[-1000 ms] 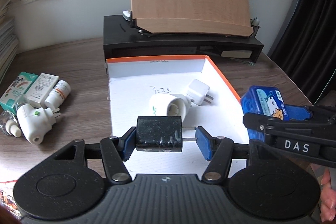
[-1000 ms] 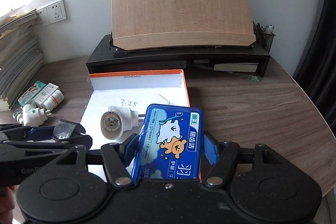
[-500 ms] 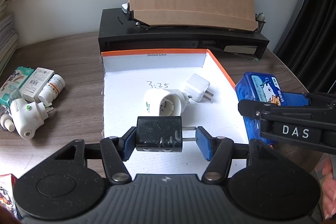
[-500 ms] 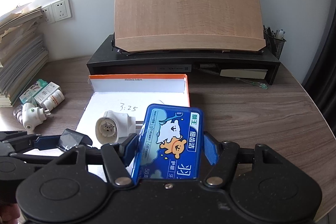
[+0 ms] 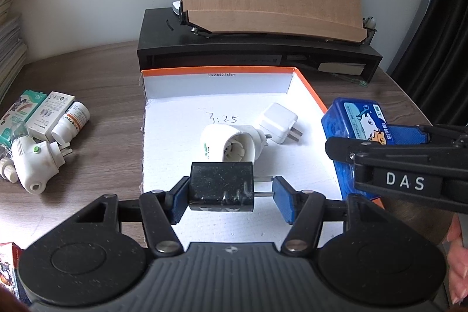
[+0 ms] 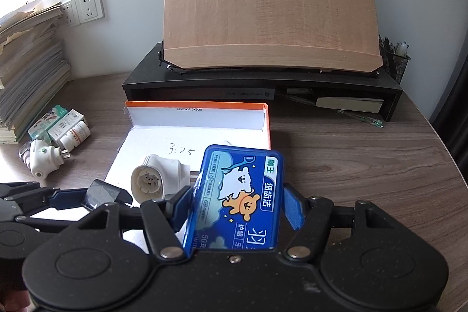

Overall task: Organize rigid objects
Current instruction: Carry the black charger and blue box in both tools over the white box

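While both loads hang over the white box (image 5: 163,89), my left tool (image 5: 231,192) clamps the black charger (image 5: 220,186), one pad on its body, the other against its prongs, and my right tool (image 6: 237,209) grips the blue case (image 6: 242,195) at the box's right edge. I judge this the placing step: next, lower each inside, clear of the round adapter (image 5: 231,146) and white plug (image 5: 278,122). The box's near wall is hidden.

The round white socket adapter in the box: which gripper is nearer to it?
Left. The left gripper, holding a black charger, hangs just before the adapter; the right gripper is off to its right.
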The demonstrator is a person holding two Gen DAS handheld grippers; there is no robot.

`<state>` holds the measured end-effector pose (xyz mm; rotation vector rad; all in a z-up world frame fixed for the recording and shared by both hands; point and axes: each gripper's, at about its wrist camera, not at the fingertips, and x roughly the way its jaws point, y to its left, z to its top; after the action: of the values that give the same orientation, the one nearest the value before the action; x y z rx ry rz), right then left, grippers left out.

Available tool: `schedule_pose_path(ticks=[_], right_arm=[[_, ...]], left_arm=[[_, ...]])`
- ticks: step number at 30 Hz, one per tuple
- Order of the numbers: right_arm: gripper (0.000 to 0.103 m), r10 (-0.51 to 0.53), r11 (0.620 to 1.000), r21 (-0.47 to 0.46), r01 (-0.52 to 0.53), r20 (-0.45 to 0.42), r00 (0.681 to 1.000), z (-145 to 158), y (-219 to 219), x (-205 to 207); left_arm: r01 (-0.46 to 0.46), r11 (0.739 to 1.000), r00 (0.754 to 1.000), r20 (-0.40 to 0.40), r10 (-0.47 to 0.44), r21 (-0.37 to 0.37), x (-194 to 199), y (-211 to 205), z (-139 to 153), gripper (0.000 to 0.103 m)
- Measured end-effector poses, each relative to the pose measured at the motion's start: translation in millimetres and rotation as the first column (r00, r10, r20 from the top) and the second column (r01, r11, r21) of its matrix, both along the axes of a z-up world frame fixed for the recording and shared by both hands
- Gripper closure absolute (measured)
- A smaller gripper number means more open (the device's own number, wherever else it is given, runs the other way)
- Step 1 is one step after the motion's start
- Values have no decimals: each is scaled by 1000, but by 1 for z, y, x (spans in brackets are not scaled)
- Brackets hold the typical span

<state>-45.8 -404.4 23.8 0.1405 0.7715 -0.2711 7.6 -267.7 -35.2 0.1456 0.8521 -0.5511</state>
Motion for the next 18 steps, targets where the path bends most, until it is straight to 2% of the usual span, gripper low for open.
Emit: schedule_pose_path(ticks=[18], right_arm=[[25,6,1000,-3,-6,-8,1000,-2,-5,15]], left_arm=[[22,1000,1000,-21,-22,-4,4,-10,-6,42]])
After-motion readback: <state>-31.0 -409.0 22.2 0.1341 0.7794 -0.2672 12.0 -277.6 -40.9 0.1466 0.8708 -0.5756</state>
